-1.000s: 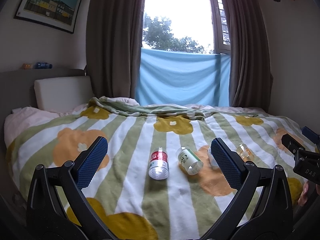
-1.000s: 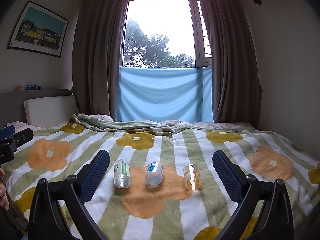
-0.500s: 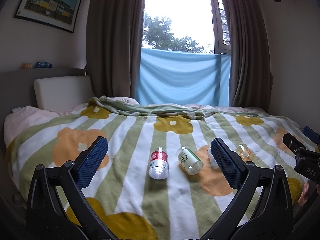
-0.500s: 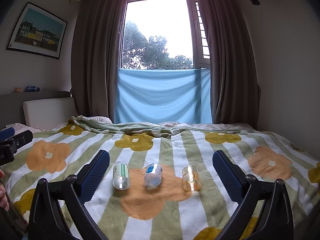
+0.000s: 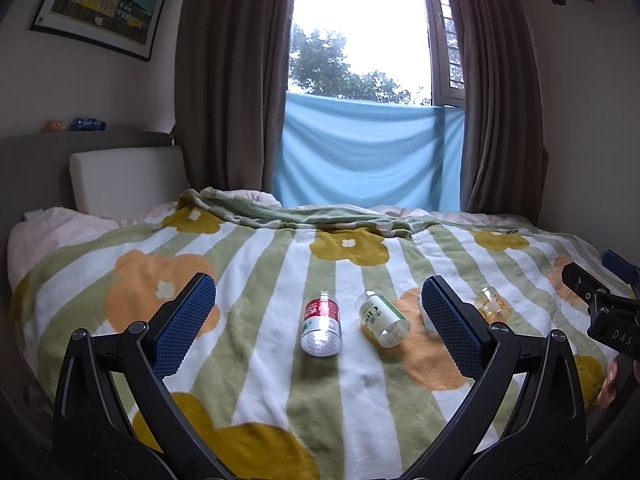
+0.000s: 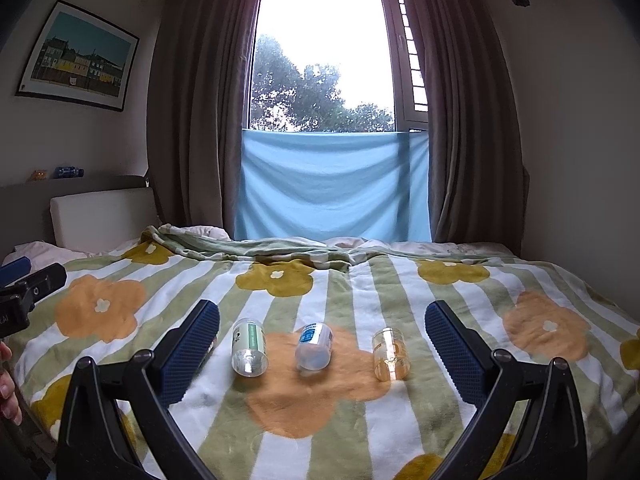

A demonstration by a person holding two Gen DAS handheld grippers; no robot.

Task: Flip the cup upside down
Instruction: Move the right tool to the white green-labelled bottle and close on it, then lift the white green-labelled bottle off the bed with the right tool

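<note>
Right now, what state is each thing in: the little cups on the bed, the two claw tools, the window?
red-label cup: lying on its side
green-label cup: lying on its side
blue-label cup: tipped over
yellow cup: lying on its side
left gripper: open, holding nothing
right gripper: open, holding nothing
curtains: drawn apart
blue cloth: hung across the lower window
blanket: spread over the bed

Black left gripper (image 5: 319,330) frame — blue ribbed pads, silver screws.
</note>
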